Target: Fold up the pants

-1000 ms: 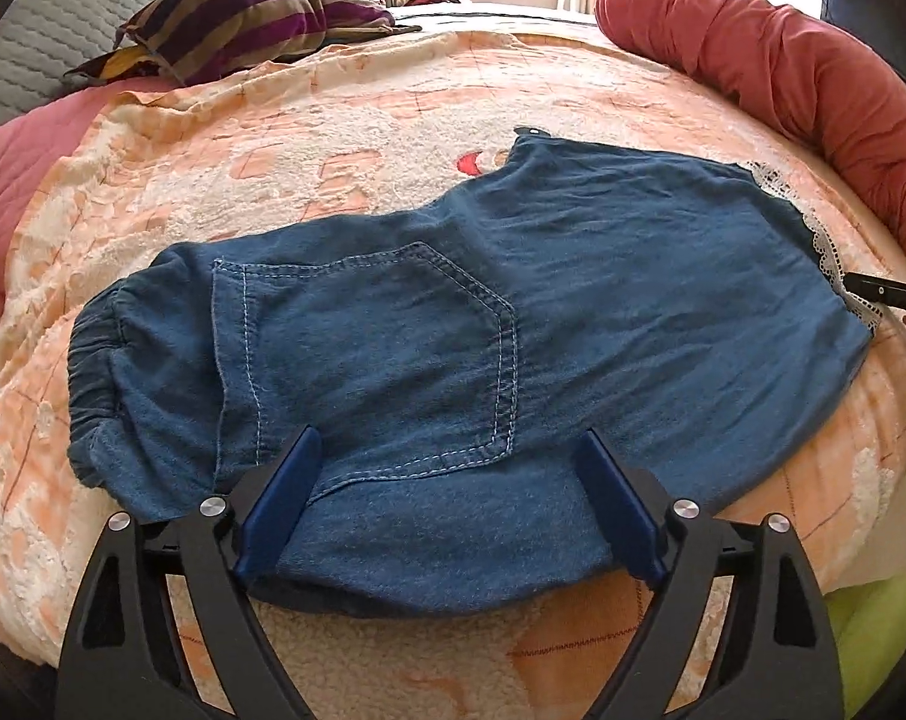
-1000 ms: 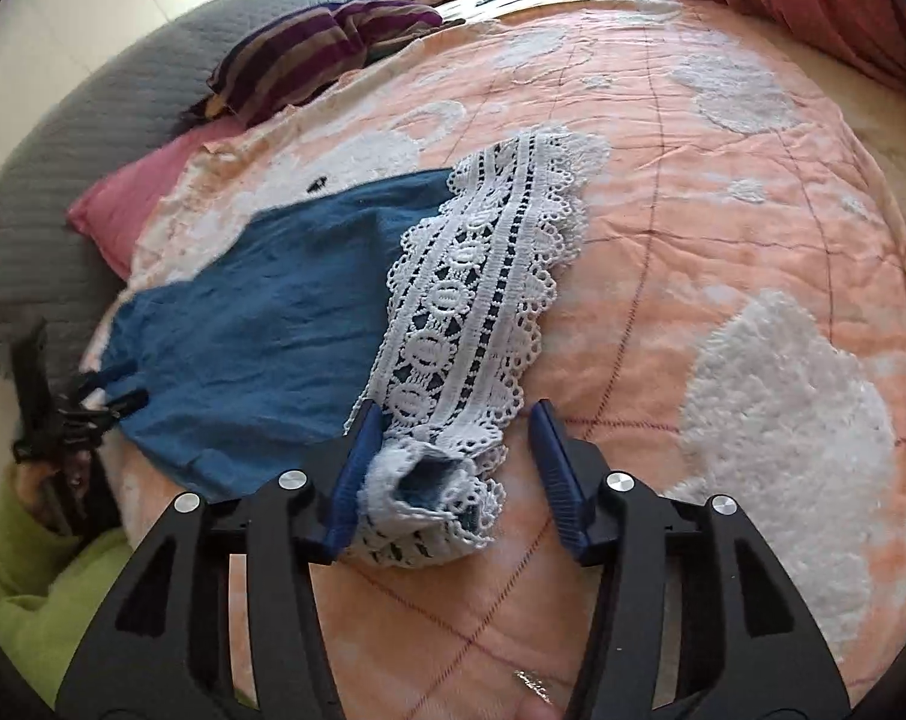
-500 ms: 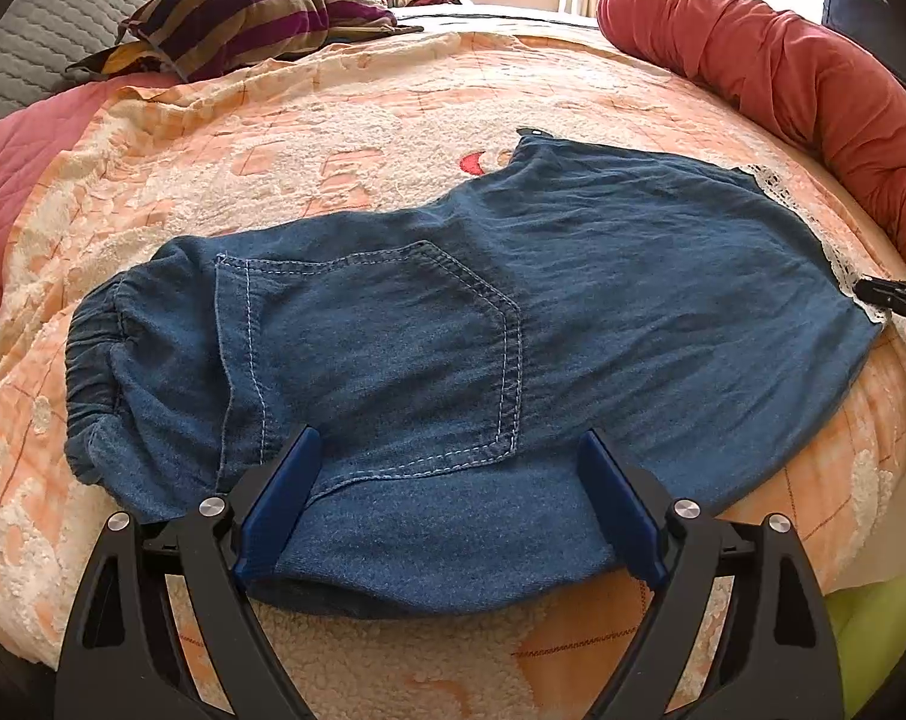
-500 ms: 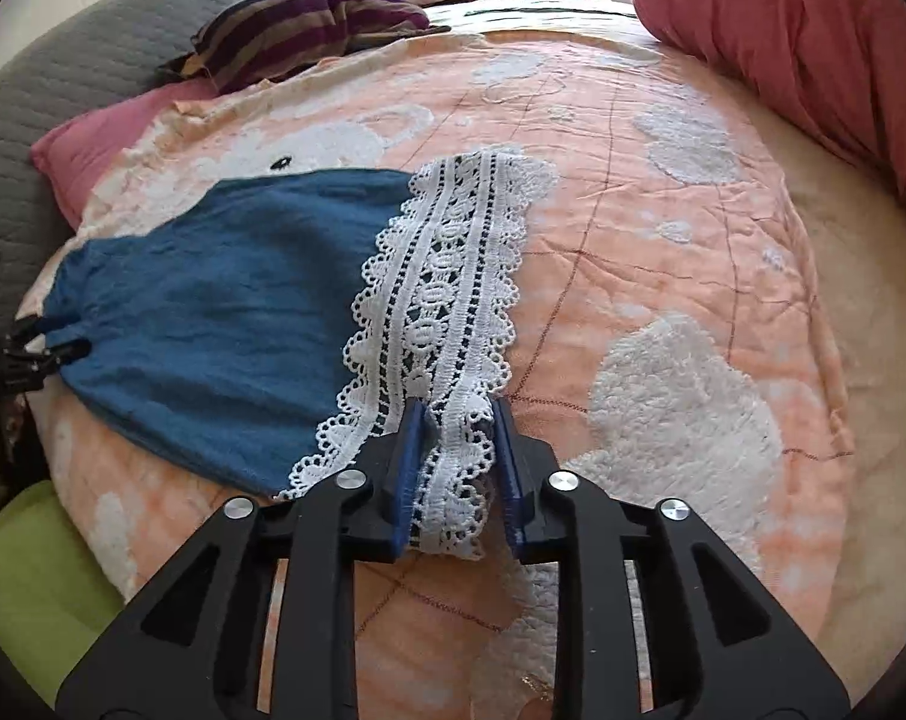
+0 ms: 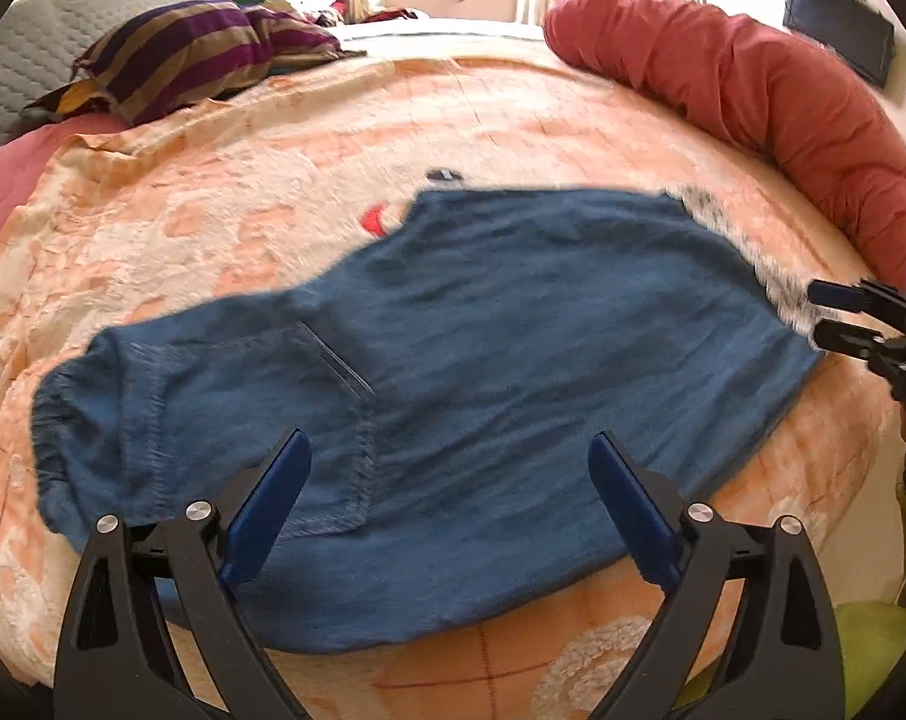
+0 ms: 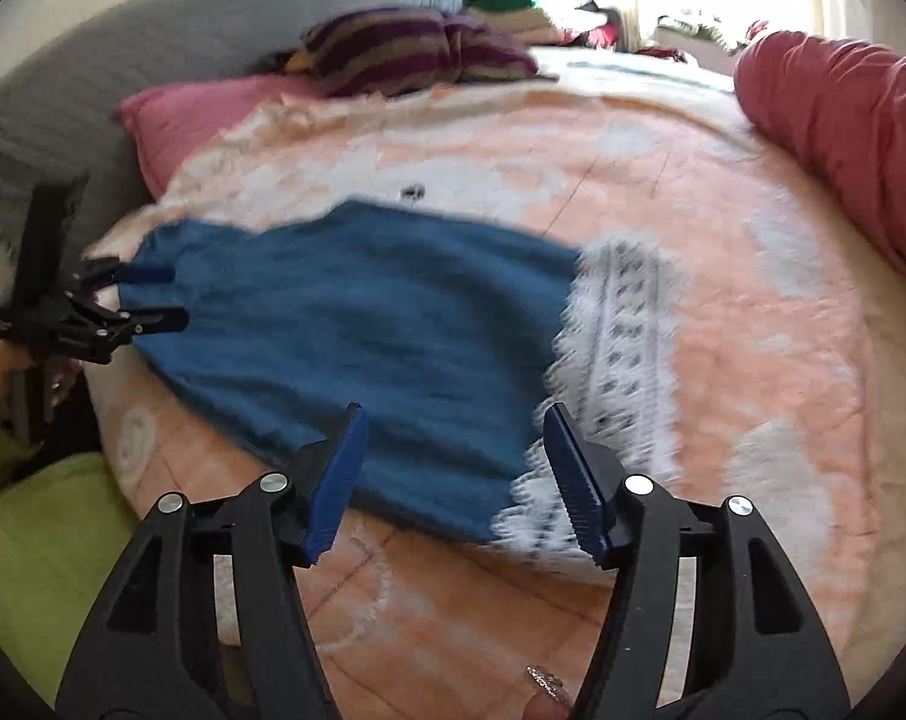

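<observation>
Left tongs (image 5: 447,510): angled downward over the near hem side of the folded blue denim pants (image 5: 465,348). The jaws stand wide and are opening; denim lies below and between the blue pads (image 5: 267,504), but the pads do not press on it.

Right tongs (image 6: 453,480): angled downward over the leg end of the pants (image 6: 363,324). The jaws stand at a medium gap and are opening. The white lace trim (image 6: 621,324) lies under and beside the right-hand pad; nothing is clamped.

Location of the pants: spread flat, folded lengthwise, on the orange-and-white fleece blanket (image 5: 213,222) that covers the bed. Both views are motion-blurred.

Left wrist view only: the elastic waistband (image 5: 51,426) at the left, and a stitched back pocket (image 5: 243,420) on top. The right tongs (image 5: 843,318) appear at the right edge, just beside the lace end.

Right wrist view only: the full width of the lace cuff, the left tongs (image 6: 141,300) at the waist end, and a hand (image 6: 9,366) gripping their handle above a lime-green sleeve (image 6: 45,540).

Both views: a purple-and-tan striped pillow (image 5: 201,54) and a rolled red quilt (image 5: 753,96) at the far sides of the bed.
</observation>
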Motion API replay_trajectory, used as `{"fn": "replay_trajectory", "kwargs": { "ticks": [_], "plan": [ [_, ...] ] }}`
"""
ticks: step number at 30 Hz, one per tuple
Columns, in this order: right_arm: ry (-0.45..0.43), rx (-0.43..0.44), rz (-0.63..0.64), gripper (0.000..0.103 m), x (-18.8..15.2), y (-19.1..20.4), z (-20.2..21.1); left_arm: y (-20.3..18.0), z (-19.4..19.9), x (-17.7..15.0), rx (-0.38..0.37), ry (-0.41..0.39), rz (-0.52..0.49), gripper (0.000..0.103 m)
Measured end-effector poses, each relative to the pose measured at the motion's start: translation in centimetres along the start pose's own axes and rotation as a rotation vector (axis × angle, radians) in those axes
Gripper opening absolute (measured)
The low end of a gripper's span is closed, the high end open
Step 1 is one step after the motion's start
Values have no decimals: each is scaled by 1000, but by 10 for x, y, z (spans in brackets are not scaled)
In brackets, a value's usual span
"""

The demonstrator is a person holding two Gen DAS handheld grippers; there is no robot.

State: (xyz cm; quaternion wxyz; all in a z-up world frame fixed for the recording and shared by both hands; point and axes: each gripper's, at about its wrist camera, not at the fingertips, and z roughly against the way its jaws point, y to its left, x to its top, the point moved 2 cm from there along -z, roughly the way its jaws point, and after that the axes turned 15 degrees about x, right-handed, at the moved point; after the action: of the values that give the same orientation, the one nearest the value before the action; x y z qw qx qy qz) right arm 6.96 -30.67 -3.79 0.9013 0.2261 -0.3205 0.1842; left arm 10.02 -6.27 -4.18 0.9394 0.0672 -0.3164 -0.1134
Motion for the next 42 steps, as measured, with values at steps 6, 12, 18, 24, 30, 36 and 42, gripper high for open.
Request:
{"fn": "replay_trajectory", "kwargs": {
  "ticks": [6,12,18,24,30,36,42],
  "plan": [
    [46,-15,-19,57,-10,-8,-15,-4,-15,-17,25,42,-8,94],
    [-100,-15,-30,66,3,-5,30,-15,15,2,7,-27,-28,98],
    [-168,-75,-60,76,4,-15,61,-37,35,42,-3,-80,-70,98],
    [-207,-90,-67,81,-1,-20,74,-66,43,77,1,-122,-113,98],
    [-221,-111,-60,85,-4,-23,78,-85,43,101,-17,-133,-120,98],
    [-211,-106,-78,86,-8,-29,74,-101,36,110,-16,-119,-144,98],
    [-193,-75,-124,86,-15,-36,62,-120,17,122,-35,-92,-180,98]
  ]
}}
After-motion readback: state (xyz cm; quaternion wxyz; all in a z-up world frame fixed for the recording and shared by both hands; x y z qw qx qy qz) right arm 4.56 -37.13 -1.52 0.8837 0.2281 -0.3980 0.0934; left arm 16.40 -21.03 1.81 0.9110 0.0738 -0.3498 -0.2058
